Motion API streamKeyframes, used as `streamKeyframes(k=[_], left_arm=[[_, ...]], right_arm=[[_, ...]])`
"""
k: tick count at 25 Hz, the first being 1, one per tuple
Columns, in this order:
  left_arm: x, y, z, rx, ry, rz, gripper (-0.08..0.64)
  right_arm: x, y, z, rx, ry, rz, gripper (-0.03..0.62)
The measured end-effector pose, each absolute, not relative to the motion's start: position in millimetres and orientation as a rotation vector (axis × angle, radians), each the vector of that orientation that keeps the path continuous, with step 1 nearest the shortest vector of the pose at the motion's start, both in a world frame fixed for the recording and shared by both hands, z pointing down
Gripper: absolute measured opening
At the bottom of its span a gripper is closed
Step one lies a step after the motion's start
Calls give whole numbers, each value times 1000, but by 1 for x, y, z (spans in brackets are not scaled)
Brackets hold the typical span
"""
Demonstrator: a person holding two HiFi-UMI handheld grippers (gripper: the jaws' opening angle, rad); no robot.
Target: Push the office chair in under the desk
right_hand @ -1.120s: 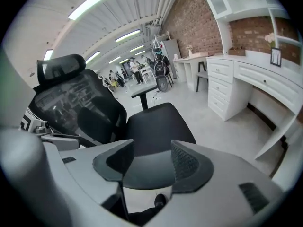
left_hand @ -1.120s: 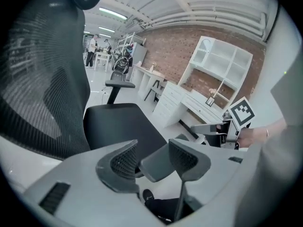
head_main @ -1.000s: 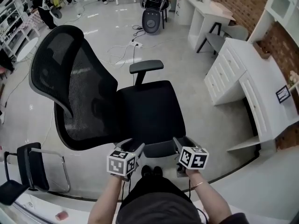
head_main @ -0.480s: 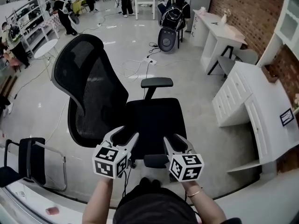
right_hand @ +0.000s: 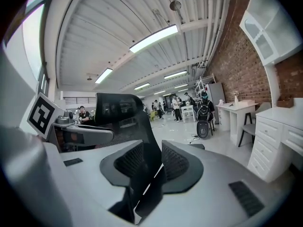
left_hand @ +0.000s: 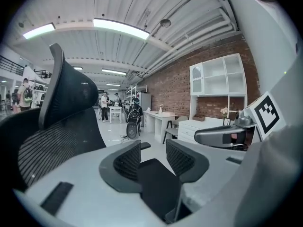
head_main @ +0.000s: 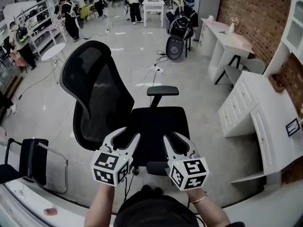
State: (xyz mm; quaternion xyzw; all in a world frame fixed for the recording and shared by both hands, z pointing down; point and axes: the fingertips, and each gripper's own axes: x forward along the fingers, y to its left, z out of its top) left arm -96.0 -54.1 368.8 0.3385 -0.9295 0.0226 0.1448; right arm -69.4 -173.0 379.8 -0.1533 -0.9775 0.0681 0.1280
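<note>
On the glossy grey floor [head_main: 199, 86], a black mesh-backed office chair [head_main: 158, 124] is set backrest left, seat faced right toward the white tabletop [head_main: 267, 110]. The left tongs [head_main: 126, 134] and right tongs [head_main: 174, 137], just narrowed, are held half-apart and empty.

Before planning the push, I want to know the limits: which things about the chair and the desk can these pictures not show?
1. Base and wheels of the office chair: head view, hidden under its seat.
2. Knee space under the white desk: head view, covered by its top; the right edge also cuts the desk off.
3. Sign on the desk: head view, print too small to read.
</note>
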Motion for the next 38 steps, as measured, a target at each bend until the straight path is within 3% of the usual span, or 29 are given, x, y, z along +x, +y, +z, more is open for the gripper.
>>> streamKeyframes(k=[14,19,30,38], left_arm=[[-102,36,293,1082,-2815,-99,176],[-99,74,253,1389,-2720,-339,176],[-129,173,248,1552,-2637,-217,176],[-164,186,248,1561,-2595,-224,176]], right_arm=[[-95,-72,337,-562,-2903,145,120],[-109,-11,337,-487,-2925,142,120],[-98,61,331,-222,-2949,183,120],[-95,66,321,-107,-2927,231,120]])
